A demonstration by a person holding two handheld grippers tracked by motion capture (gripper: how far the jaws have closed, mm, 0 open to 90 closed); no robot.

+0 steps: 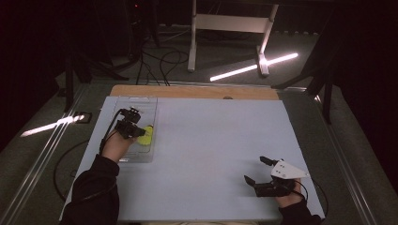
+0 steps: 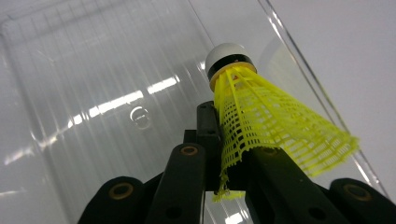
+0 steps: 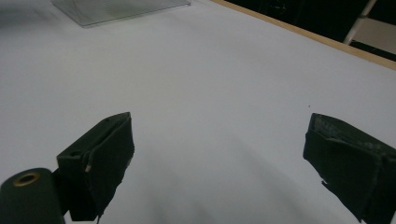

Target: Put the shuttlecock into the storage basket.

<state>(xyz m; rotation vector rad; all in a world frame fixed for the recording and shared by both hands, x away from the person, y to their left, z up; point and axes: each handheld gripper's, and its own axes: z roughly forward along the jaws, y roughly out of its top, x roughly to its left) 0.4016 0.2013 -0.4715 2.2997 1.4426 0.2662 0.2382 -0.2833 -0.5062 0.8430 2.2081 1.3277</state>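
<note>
A yellow plastic shuttlecock [image 2: 266, 116] with a white cork tip is pinched by its mesh skirt between the black jaws of my left gripper [image 2: 228, 140]. Its cork points away from the gripper. In the high view the left gripper [image 1: 137, 132] holds the shuttlecock [image 1: 146, 135] low over a clear plastic tray [image 1: 141, 104] at the left of the table; the tray's floor [image 2: 93, 70] lies just beneath. My right gripper [image 1: 255, 169] rests near the front right of the table, jaws wide apart. In its own view the right gripper [image 3: 219, 154] has only bare white table between its pads.
A white mat [image 1: 211, 136] covers the table, with a wooden edge [image 1: 197, 91] along the far side. Beyond it, on the floor, stand a white frame [image 1: 230, 28] and loose cables [image 1: 159, 61]. The clear tray's corner [image 3: 116, 9] lies far off in the right gripper view.
</note>
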